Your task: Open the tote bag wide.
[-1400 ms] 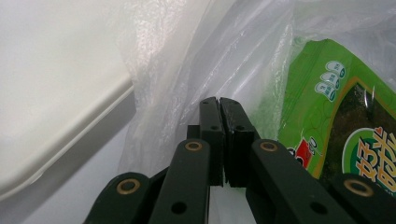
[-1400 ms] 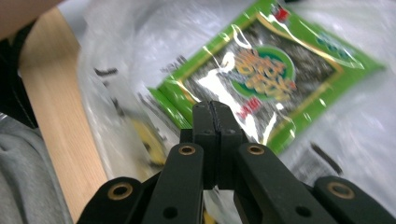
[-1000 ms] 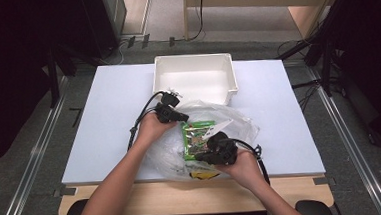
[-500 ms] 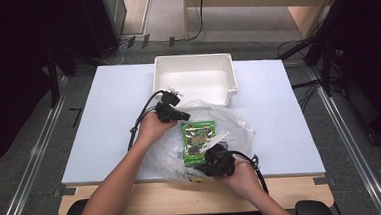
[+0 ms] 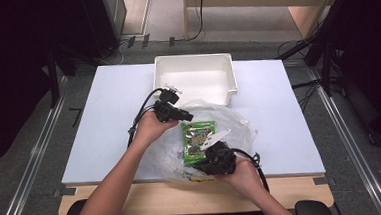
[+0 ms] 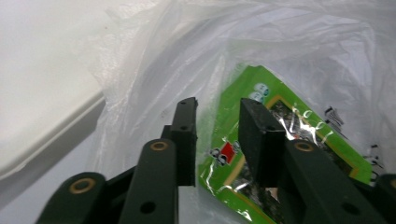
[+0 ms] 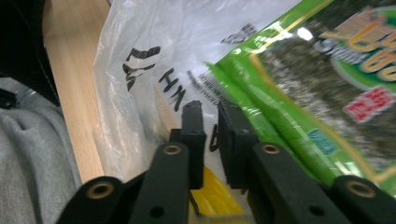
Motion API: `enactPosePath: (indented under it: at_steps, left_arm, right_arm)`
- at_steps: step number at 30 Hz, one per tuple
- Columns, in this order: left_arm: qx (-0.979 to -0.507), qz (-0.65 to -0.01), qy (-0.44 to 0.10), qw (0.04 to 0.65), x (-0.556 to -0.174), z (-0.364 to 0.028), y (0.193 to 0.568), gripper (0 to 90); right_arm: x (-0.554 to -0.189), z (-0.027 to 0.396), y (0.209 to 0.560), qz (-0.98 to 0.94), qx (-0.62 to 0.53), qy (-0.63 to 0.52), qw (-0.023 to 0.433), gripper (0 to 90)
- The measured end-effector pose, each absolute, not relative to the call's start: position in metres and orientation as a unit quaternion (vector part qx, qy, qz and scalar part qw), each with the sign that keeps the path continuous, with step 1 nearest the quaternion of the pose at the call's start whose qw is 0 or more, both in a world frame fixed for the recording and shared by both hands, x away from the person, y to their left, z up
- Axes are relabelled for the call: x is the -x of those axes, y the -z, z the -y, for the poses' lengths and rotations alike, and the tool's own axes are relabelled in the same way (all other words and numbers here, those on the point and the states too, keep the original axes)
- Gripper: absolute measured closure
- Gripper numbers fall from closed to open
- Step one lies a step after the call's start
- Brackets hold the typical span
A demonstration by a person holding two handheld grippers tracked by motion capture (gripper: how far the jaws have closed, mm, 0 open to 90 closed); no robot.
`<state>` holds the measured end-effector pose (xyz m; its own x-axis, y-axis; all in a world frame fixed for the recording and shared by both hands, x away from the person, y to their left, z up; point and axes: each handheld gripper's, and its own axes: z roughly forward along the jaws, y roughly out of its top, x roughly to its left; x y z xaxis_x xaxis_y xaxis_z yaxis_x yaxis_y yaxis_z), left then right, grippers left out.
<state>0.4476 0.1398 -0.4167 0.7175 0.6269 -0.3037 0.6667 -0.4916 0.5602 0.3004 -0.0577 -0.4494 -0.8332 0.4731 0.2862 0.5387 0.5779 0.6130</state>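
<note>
High view: on the left, the left gripper (image 5: 184, 115) hung over the upper edge of the bag (image 5: 240, 127), just in front of the white bin (image 5: 195, 77). Its jaws had just been opening and stood apart with nothing pinched; in the left gripper view they (image 6: 217, 135) pointed at the green packet (image 6: 303, 126) through the clear plastic (image 6: 187, 56). Mid-table, the packet (image 5: 198, 139) lay inside the bag. Farther right and nearer the person, the right gripper (image 5: 216, 156) sat at the bag's near edge. In the right gripper view its jaws (image 7: 210, 135) had just been parting too, a narrow gap only; whether they pressed the bag's film (image 7: 140, 70) there, I couldn't tell.
</note>
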Motion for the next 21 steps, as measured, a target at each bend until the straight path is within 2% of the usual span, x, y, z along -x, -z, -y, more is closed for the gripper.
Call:
enactPosePath:
  at_steps: [2, 5, 6, 7, 16, 21]
  left_arm:
    - [-0.861, -0.374, 0.039, 0.342, -0.444, -0.141, 0.411, 55.4]
    - [-0.858, -0.374, 0.044, 0.349, -0.441, -0.141, 0.408, 46.7]
    - [-0.859, -0.372, 0.045, 0.350, -0.440, -0.142, 0.406, 46.7]
    - [-0.857, -0.373, 0.044, 0.353, -0.438, -0.143, 0.403, 43.4]
    - [-0.853, -0.372, 0.055, 0.361, -0.428, -0.147, 0.394, 39.4]
    - [-0.855, -0.366, 0.052, 0.364, -0.419, -0.148, 0.387, 38.9]
  right_arm:
    - [-0.303, 0.061, 0.445, 0.886, 0.289, 0.360, 0.044, 71.2]
    - [-0.305, 0.064, 0.444, 0.885, 0.291, 0.362, 0.041, 66.8]
    - [-0.306, 0.065, 0.443, 0.884, 0.293, 0.363, 0.042, 64.8]
    - [-0.308, 0.068, 0.442, 0.881, 0.294, 0.368, 0.038, 60.1]
    - [-0.312, 0.084, 0.432, 0.866, 0.320, 0.383, 0.019, 48.9]
    - [-0.316, 0.093, 0.426, 0.861, 0.328, 0.389, 0.009, 48.4]
